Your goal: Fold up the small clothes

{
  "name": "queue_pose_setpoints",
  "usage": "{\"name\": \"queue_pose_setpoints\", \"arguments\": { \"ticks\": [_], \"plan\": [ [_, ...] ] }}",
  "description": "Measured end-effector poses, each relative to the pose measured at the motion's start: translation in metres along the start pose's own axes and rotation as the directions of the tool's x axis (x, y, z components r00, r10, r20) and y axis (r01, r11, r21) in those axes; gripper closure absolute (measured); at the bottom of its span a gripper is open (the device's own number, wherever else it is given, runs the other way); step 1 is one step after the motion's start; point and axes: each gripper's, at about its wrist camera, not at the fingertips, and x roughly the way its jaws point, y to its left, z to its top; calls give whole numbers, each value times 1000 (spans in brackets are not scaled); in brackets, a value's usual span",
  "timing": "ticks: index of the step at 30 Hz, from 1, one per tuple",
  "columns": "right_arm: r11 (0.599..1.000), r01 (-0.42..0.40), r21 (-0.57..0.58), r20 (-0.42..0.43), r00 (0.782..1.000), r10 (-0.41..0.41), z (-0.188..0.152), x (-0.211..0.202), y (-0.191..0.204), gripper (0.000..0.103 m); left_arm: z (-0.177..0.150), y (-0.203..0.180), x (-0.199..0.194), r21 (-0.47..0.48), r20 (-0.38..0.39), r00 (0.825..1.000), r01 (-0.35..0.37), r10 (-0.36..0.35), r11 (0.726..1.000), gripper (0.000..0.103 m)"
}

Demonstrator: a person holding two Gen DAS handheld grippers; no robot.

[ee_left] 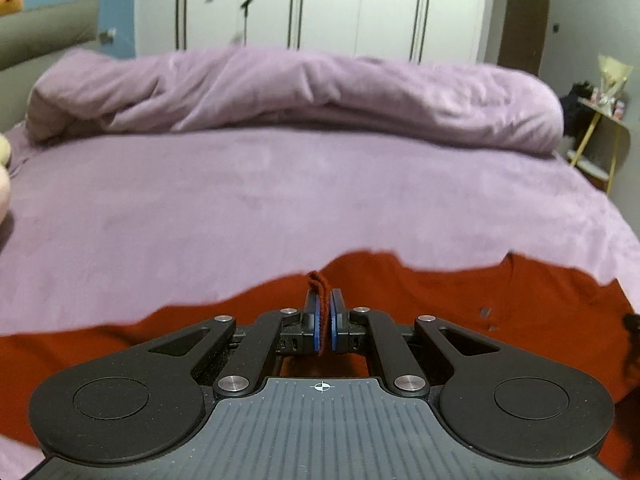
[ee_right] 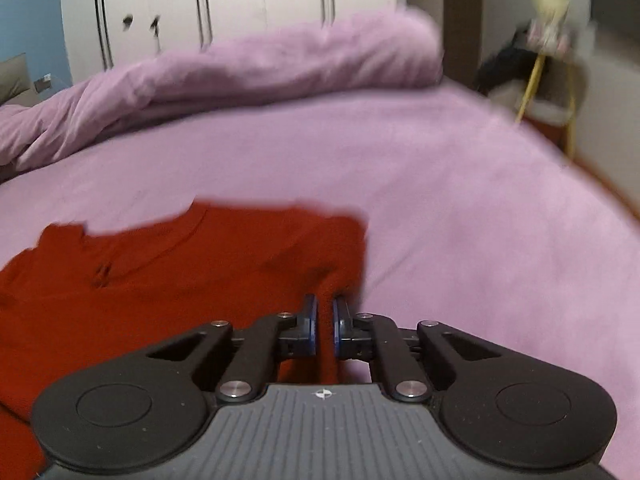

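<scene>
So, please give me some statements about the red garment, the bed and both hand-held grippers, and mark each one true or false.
1. The left hand-held gripper pinches a fold of the red garment. True.
2. The red garment hangs in the air, clear of the bed. False: most of it lies spread on the purple bed sheet.
3. The right hand-held gripper is wide open. False: its fingers stand close together with red cloth between them, near the garment's right edge.
4. A bunched purple duvet lies across the far side of the bed. True.
5. The wardrobe behind the bed is dark brown. False: it is white.
</scene>
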Motion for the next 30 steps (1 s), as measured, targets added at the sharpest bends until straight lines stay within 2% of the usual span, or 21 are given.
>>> {"name": "queue_pose_setpoints", "arguments": {
  "ticks": [2, 5, 6, 8, 9, 11, 12, 14, 16, 18, 22, 24, 25, 26, 28, 30],
  "plan": [
    [996, 92, 15, 51, 994, -93, 0, -3, -8, 102, -2, -7, 11, 17, 5, 1000, -9, 9, 1000, 97],
    [984, 178, 10, -1, 984, -178, -7, 10, -17, 103, -12, -11, 38, 16, -62, 998, -33, 34, 999, 96],
    [983, 184, 15, -16, 983, -184, -8, 12, -20, 103, -16, -10, 45, 4, -90, 995, -35, 35, 999, 96],
    [986, 158, 57, -48, 987, -155, -8, 8, -29, 102, -23, -4, 53, -7, -124, 990, -67, 66, 998, 92],
    [988, 133, 77, -39, 991, -131, -6, 3, -30, 101, -25, -1, 53, -17, -125, 989, -86, 83, 996, 87],
    [994, 69, 90, 11, 997, -70, -5, -15, -29, 100, -27, 7, 46, -52, -110, 987, -125, 119, 991, 80],
    [996, 22, 82, 42, 999, -25, -6, -23, -26, 100, -28, 10, 41, -73, -100, 986, -138, 130, 988, 71],
    [996, -71, 45, 60, 996, 68, -10, -31, -12, 100, -29, 14, 27, -122, -73, 991, -119, 111, 985, 64],
    [989, -146, 12, 36, 989, 145, -15, -29, 4, 100, -32, 10, 18, -135, -57, 996, -78, 71, 988, 55],
    [986, -165, -31, 10, 986, 166, -23, -23, 18, 100, -37, -1, 18, -105, -70, 997, -38, 31, 994, 46],
    [993, -49, -104, -16, 999, 48, -35, 0, 25, 102, -48, -20, 42, -28, -133, 991, -26, 22, 999, 46],
    [987, 21, -157, 12, 1000, -19, -37, 9, 20, 103, -53, -23, 54, -27, -164, 986, -30, 26, 999, 43],
    [982, 88, -170, 22, 996, -85, -35, 14, 17, 103, -55, -23, 58, -30, -166, 986, -34, 29, 999, 40],
    [981, 113, -160, 19, 994, -111, -32, 19, 11, 103, -56, -22, 59, -31, -155, 987, -40, 35, 999, 39],
    [990, 87, -112, -5, 996, -88, -25, 23, 1, 103, -54, -22, 61, -28, -149, 988, -54, 50, 998, 38],
    [986, 90, -143, -1, 996, -91, -20, 20, 8, 103, -52, -23, 63, -18, -150, 987, -58, 54, 998, 38]
  ]
}}
